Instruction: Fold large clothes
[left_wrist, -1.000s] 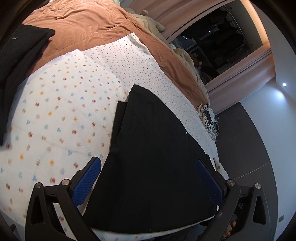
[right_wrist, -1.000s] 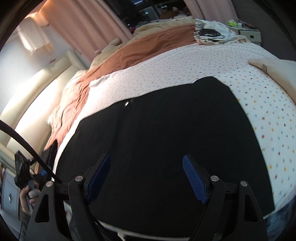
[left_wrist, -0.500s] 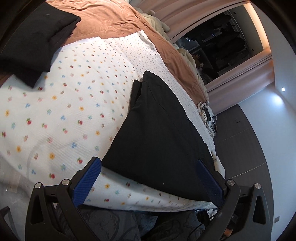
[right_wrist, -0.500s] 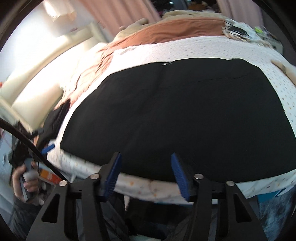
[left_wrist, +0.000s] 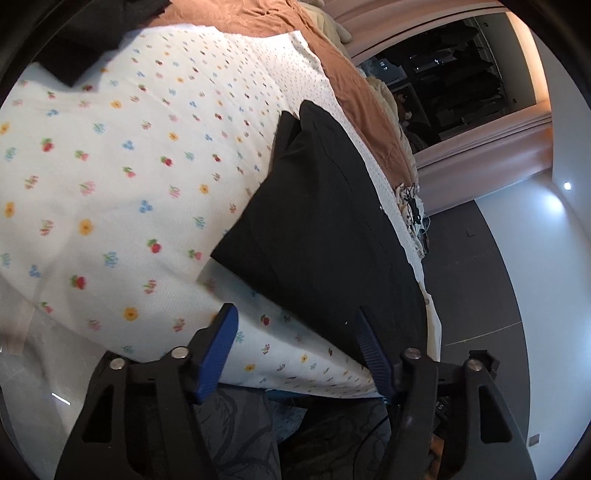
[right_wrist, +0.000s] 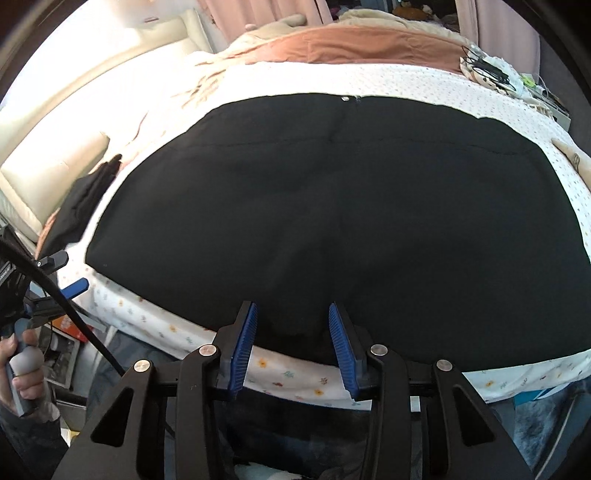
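A large black garment lies spread flat on the flower-print sheet of a bed. In the left wrist view the black garment runs away to the right. My left gripper hovers at the bed's near edge by the garment's near corner. Its jaws are closing over sheet and hem without pressing on them. My right gripper is at the middle of the near hem. Its jaws are closing too, with a small bulge of black cloth between the pads and no visible pinch. The left gripper also shows at the far left, held by a hand.
A pile of folded dark clothes lies at the sheet's far left, also seen as dark clothes. A brown blanket covers the far side of the bed. Cables lie at the far right corner. Dark floor is beyond.
Both grippers have drawn back and down to the bed's near edge. The right jaws have narrowed steadily; the left jaws have narrowed in the last half second.
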